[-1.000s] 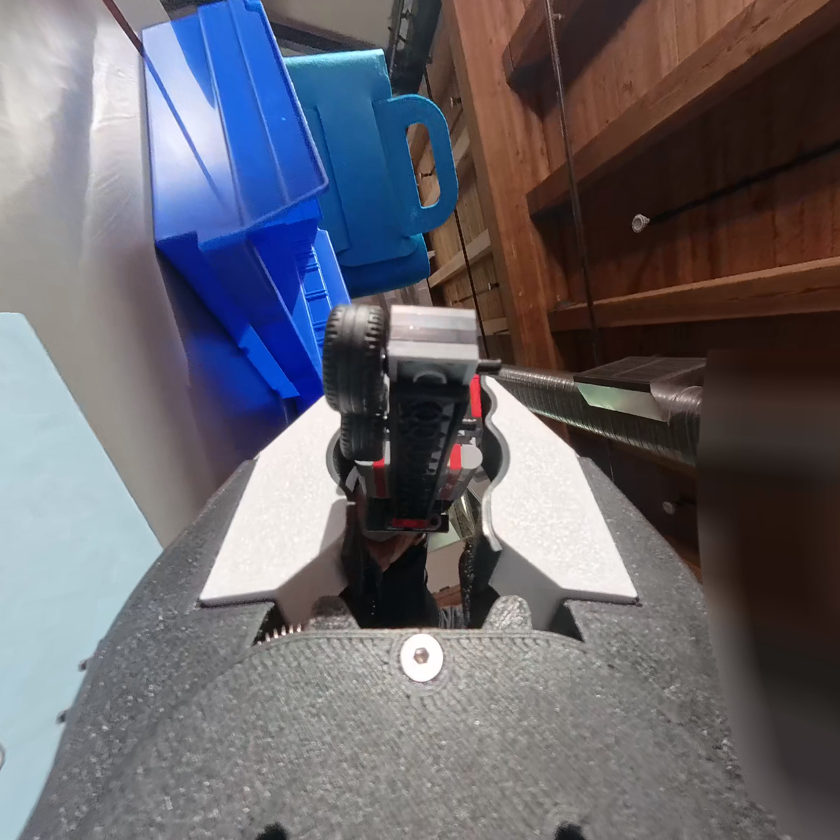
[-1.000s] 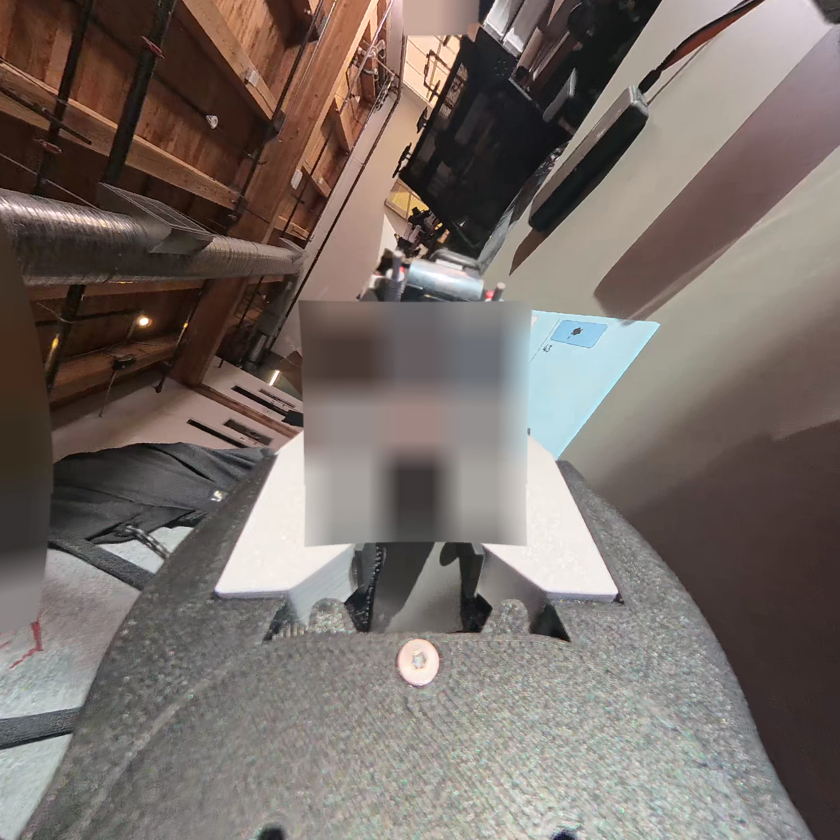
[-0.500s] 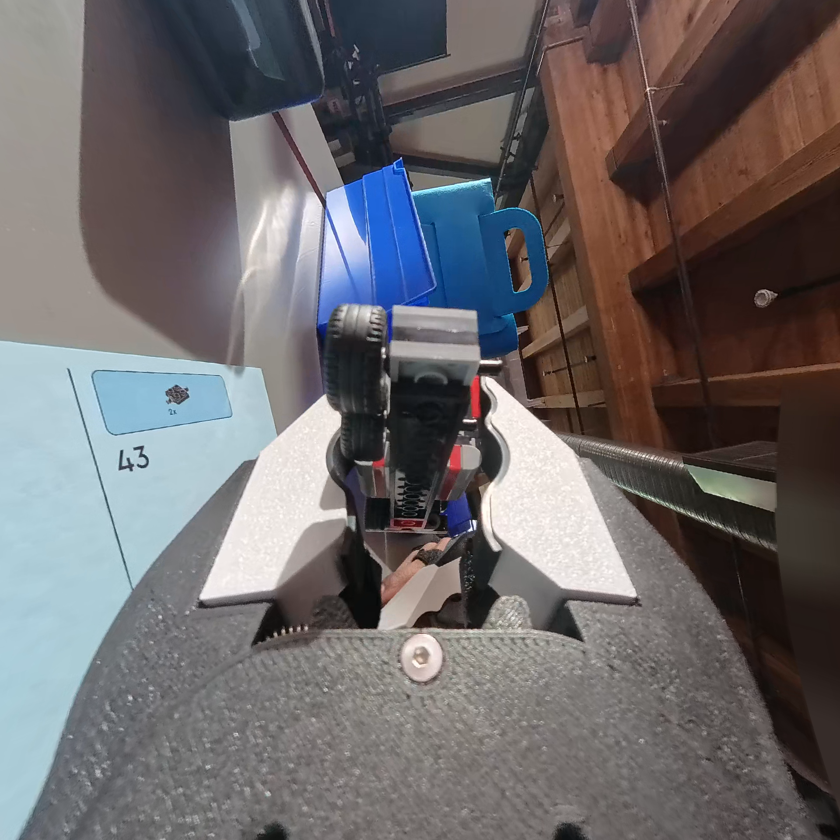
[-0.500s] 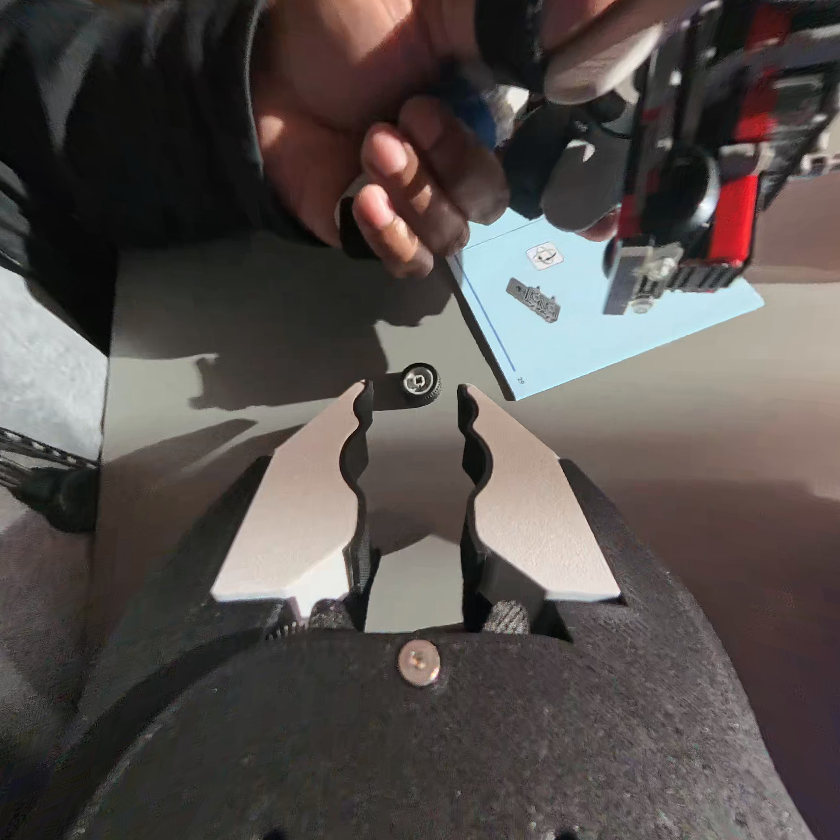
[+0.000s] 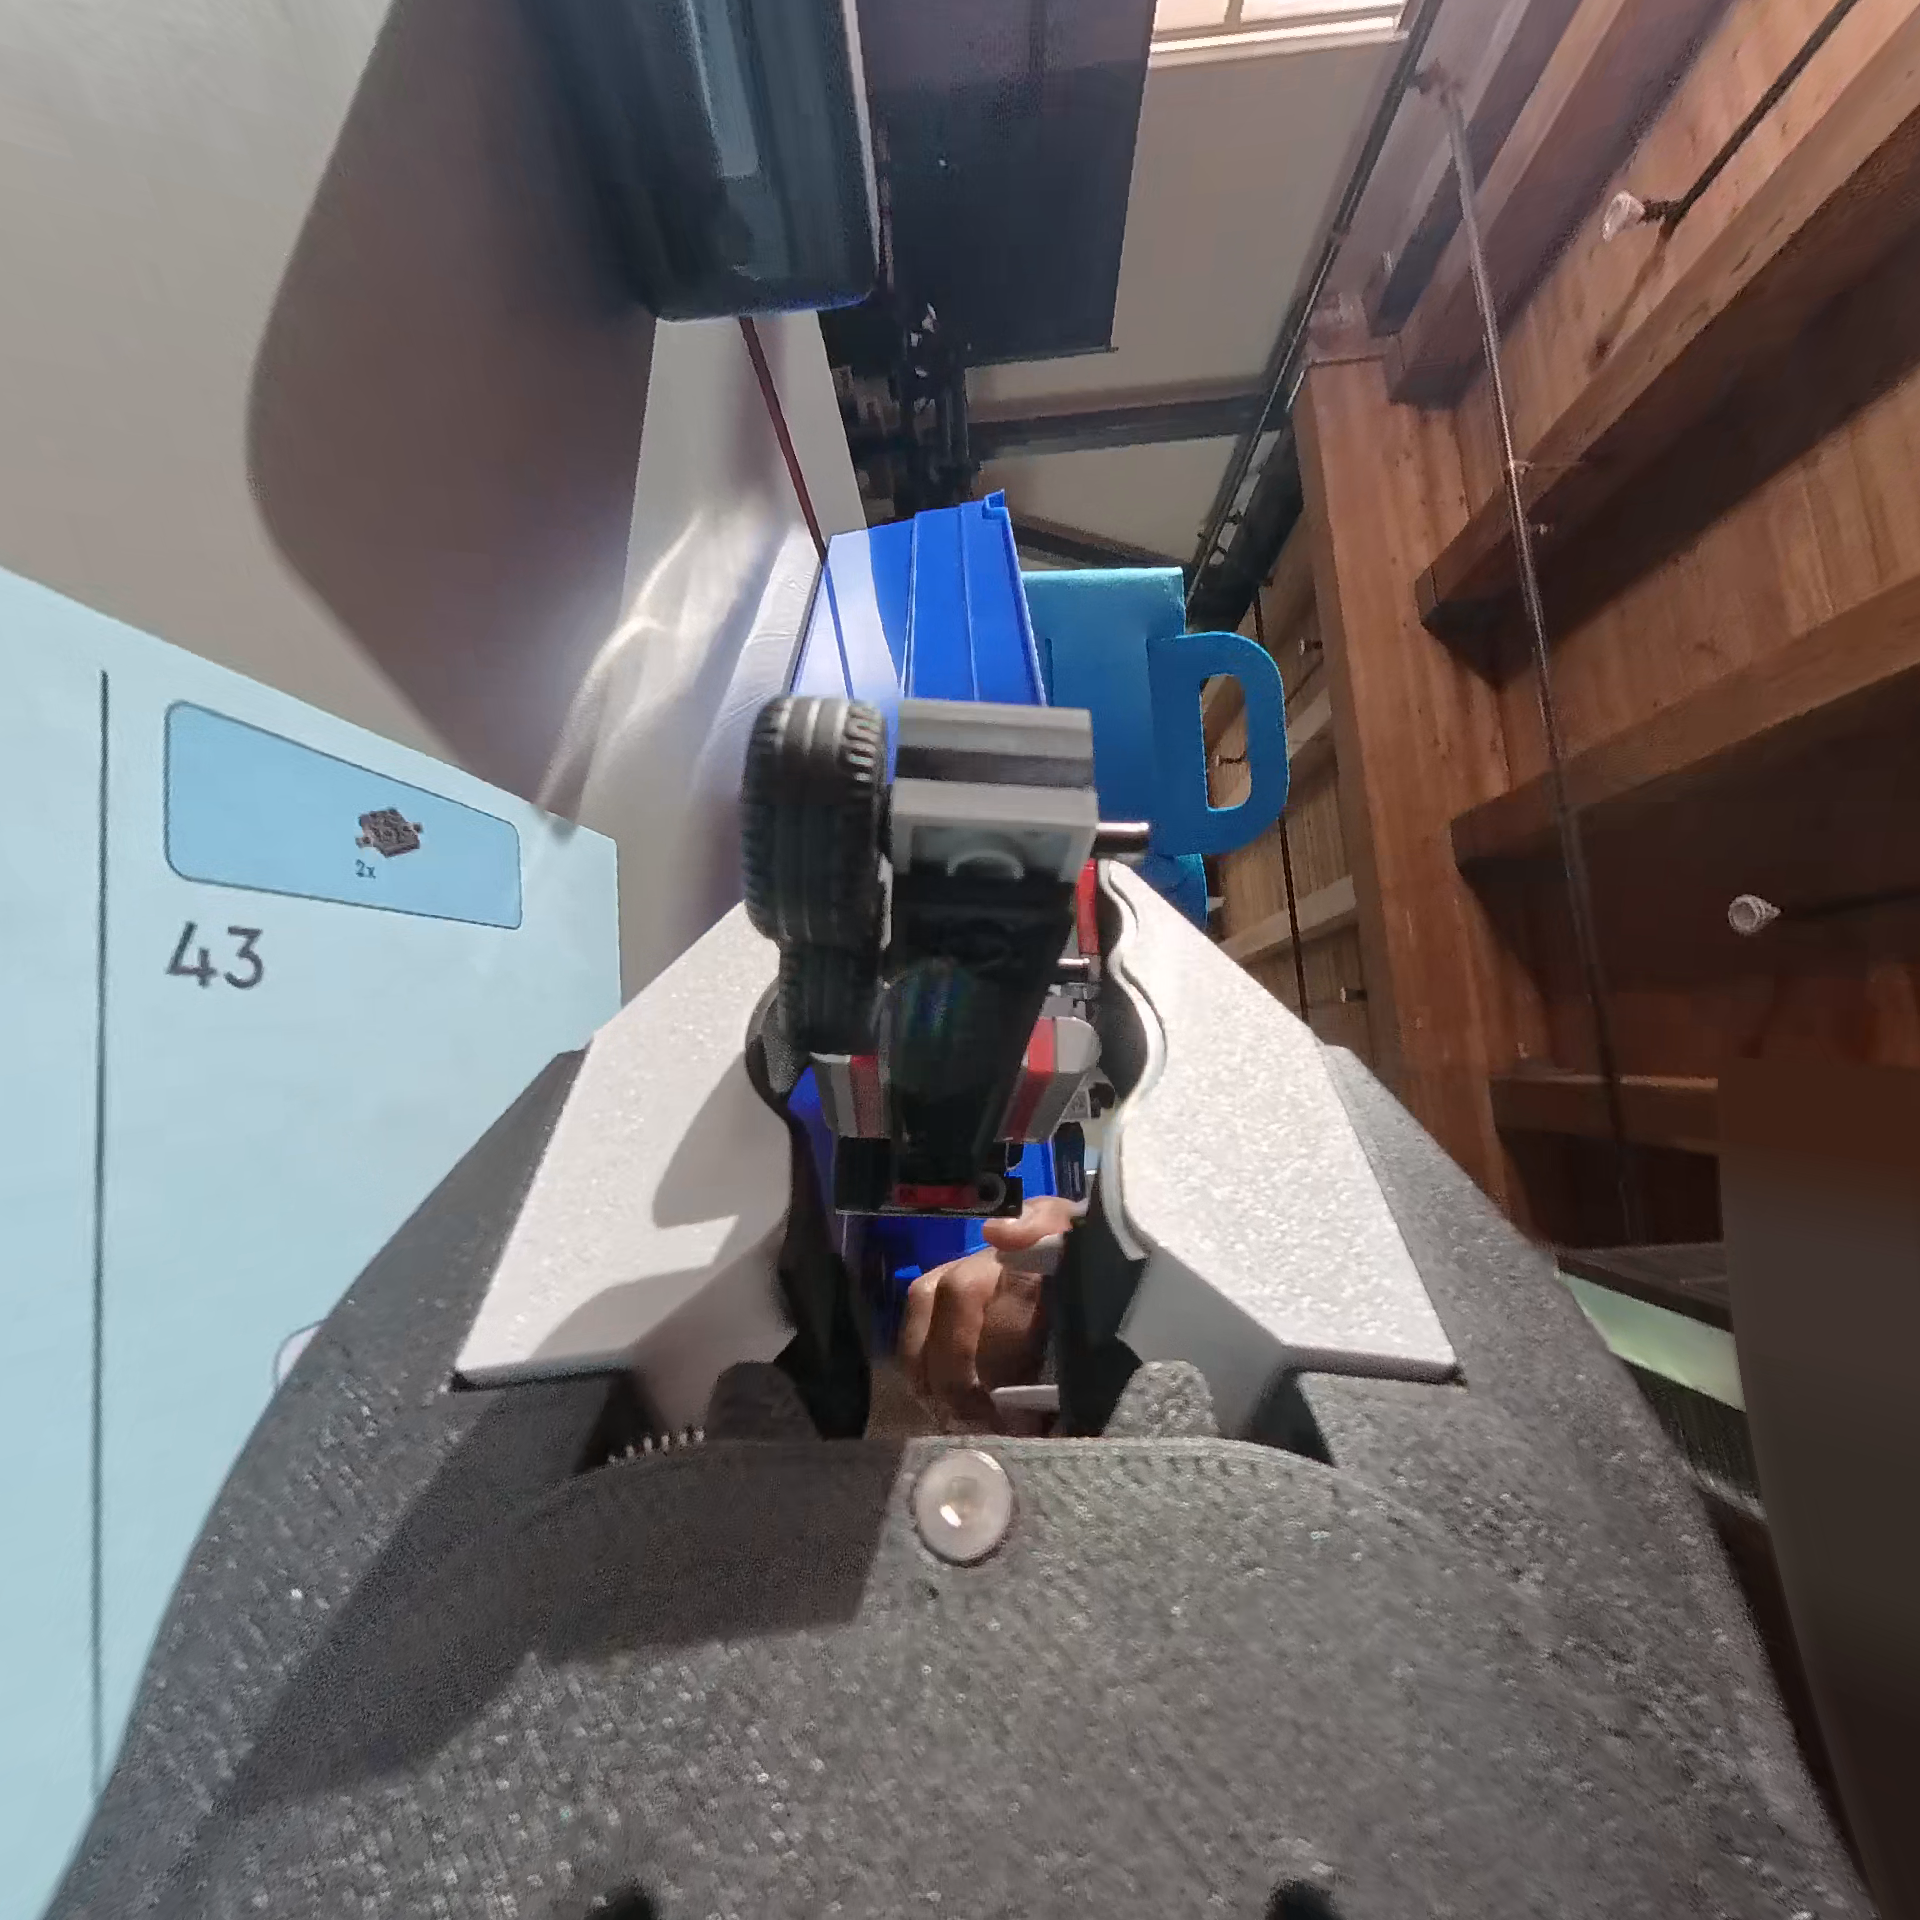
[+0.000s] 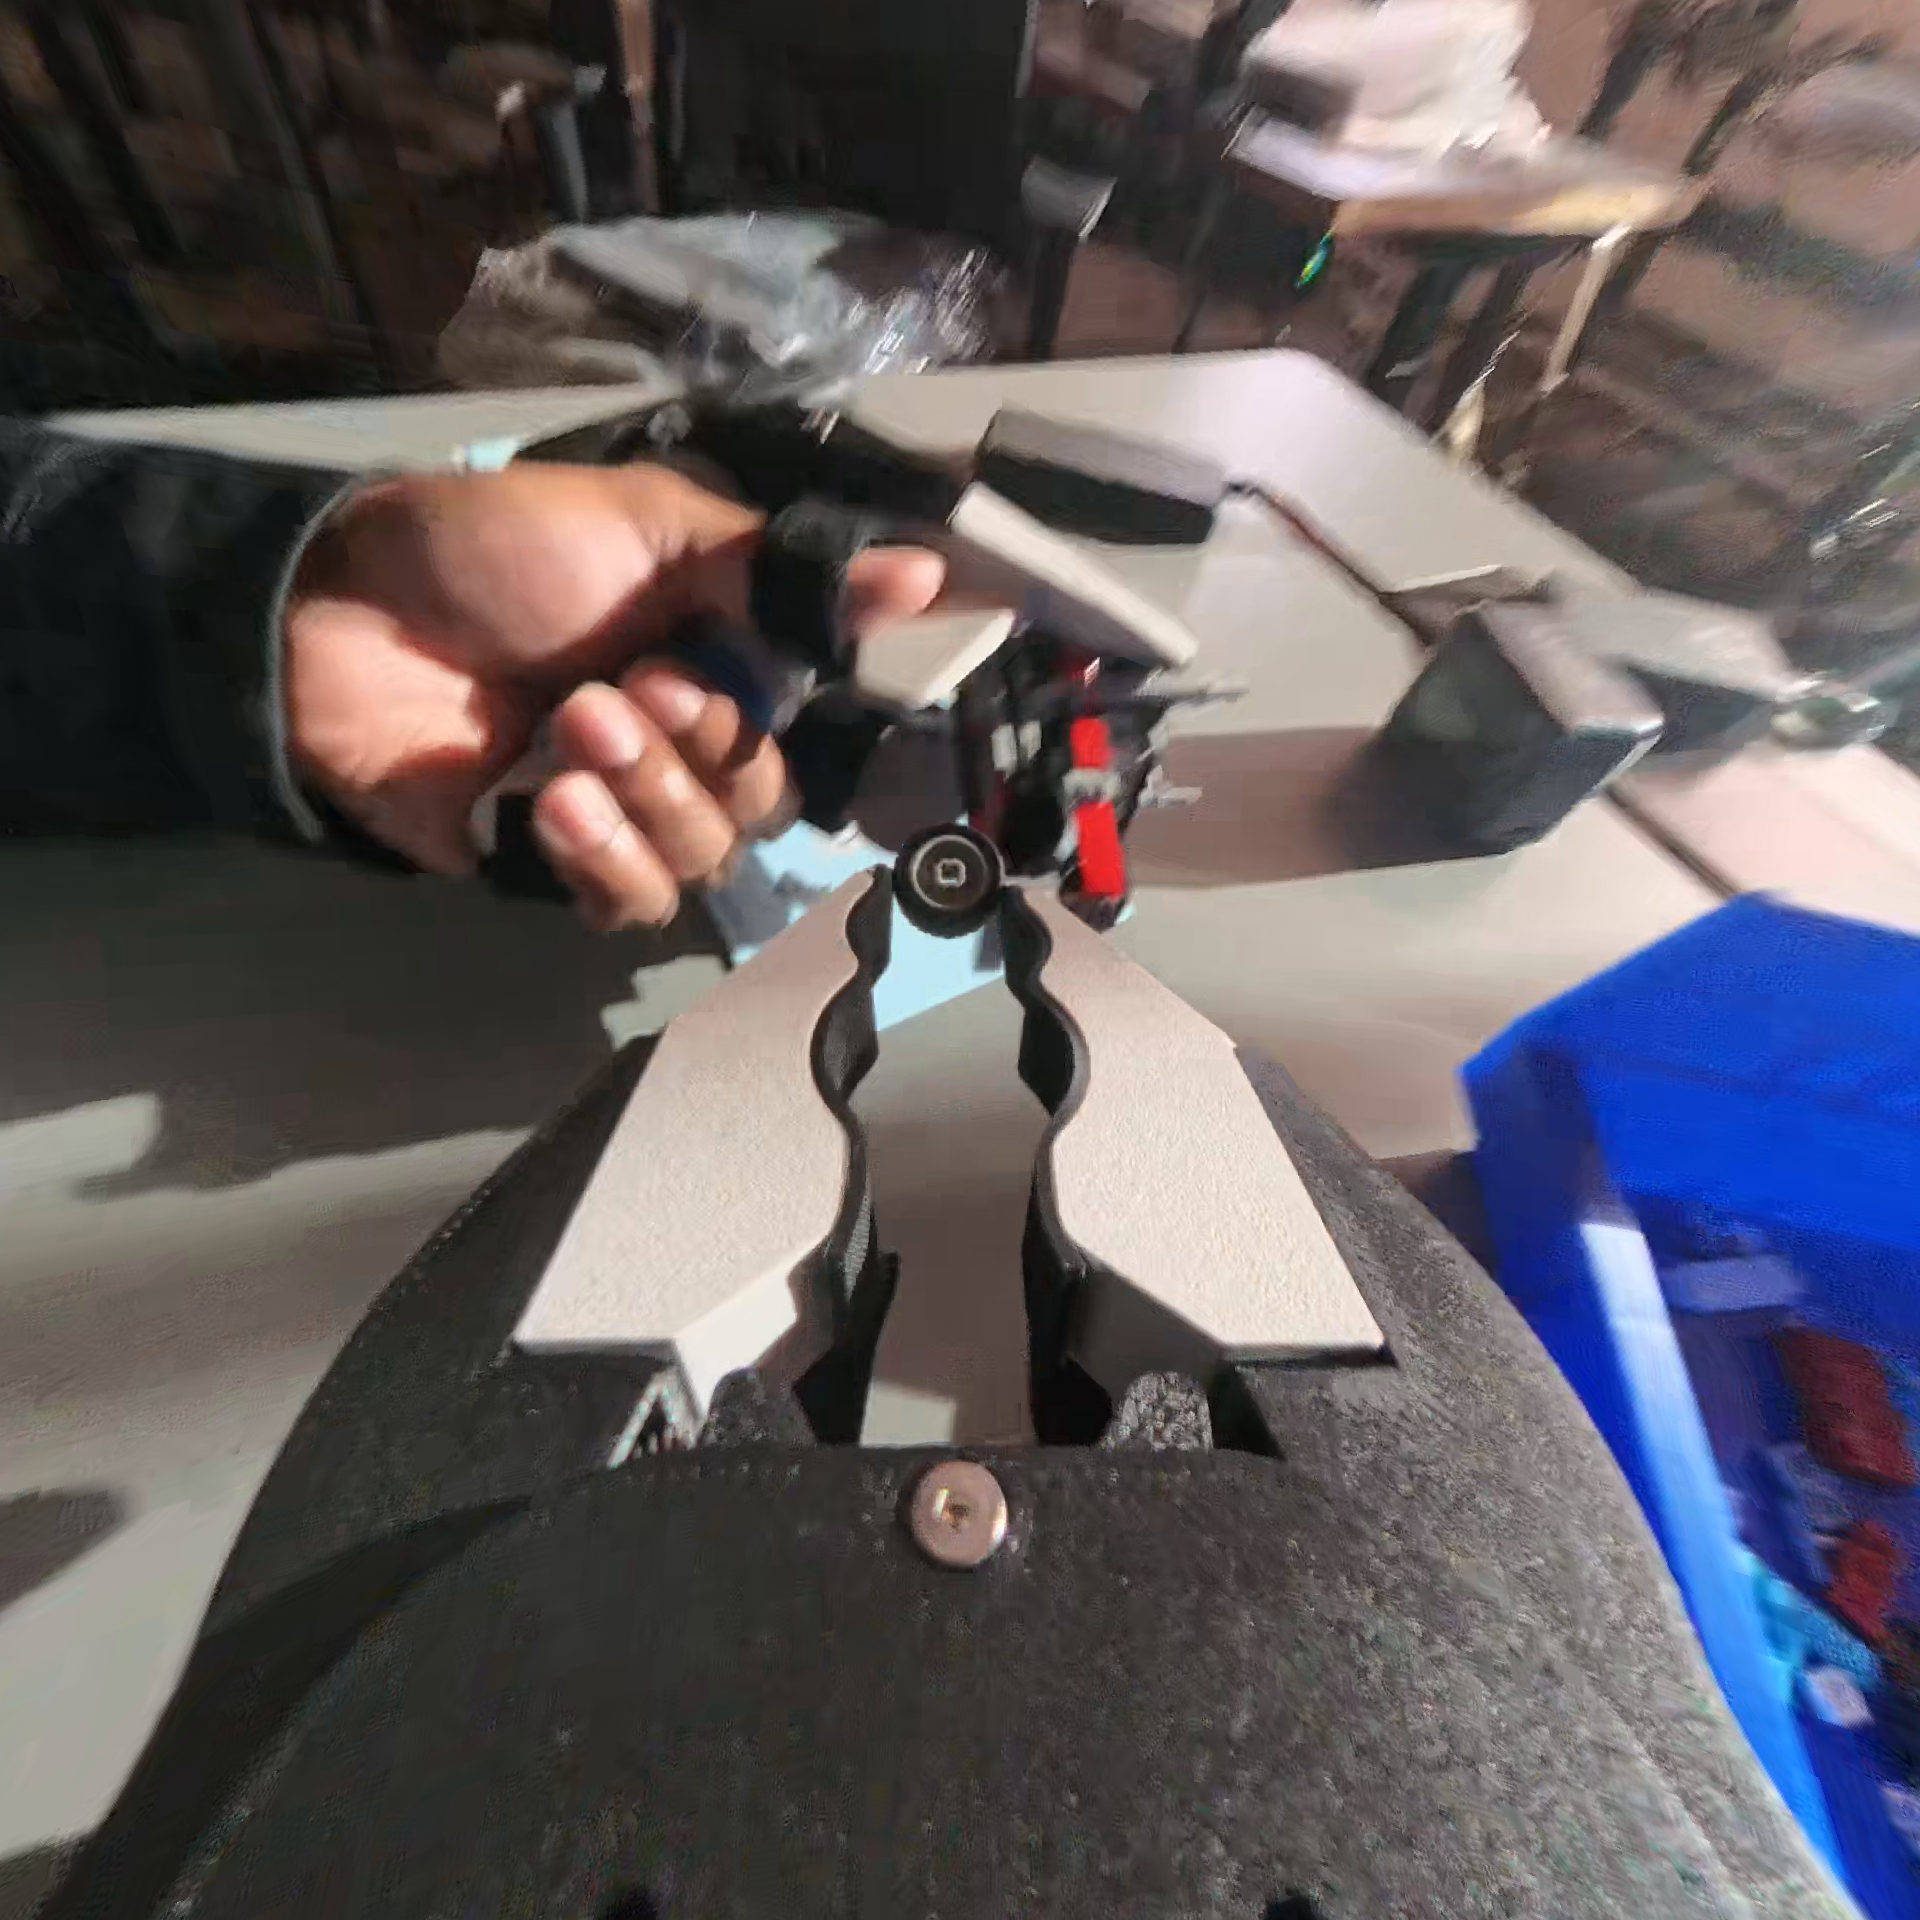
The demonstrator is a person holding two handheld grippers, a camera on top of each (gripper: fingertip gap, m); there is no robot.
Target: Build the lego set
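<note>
My left gripper [image 5: 935,935] is shut on a partly built lego car [image 5: 966,997]: black chassis, grey front block, red side parts, one black tyre [image 5: 816,831] on its left side. In the right wrist view the same car [image 6: 1081,790] hangs from the left gripper's fingers [image 6: 1049,582], held by a person's hand [image 6: 520,644]. My right gripper [image 6: 948,899] is shut on a small black wheel [image 6: 948,871] at its fingertips. The wheel sits just beside the car's lower end. The view is blurred, so I cannot tell if they touch.
A light blue instruction booklet [image 5: 260,1091] lies to the left. A blue bin [image 6: 1714,1195] with loose parts stands at the right, also in the left wrist view [image 5: 925,623], with a teal handled piece [image 5: 1236,727] beside it. A dark box [image 6: 1507,717] sits on the grey table [image 6: 260,987]. Left tips to right tips: about 9 centimetres.
My right gripper closed on the small wheel that lay on the table and lifted it up to the car. The left gripper kept the car and tilted.
</note>
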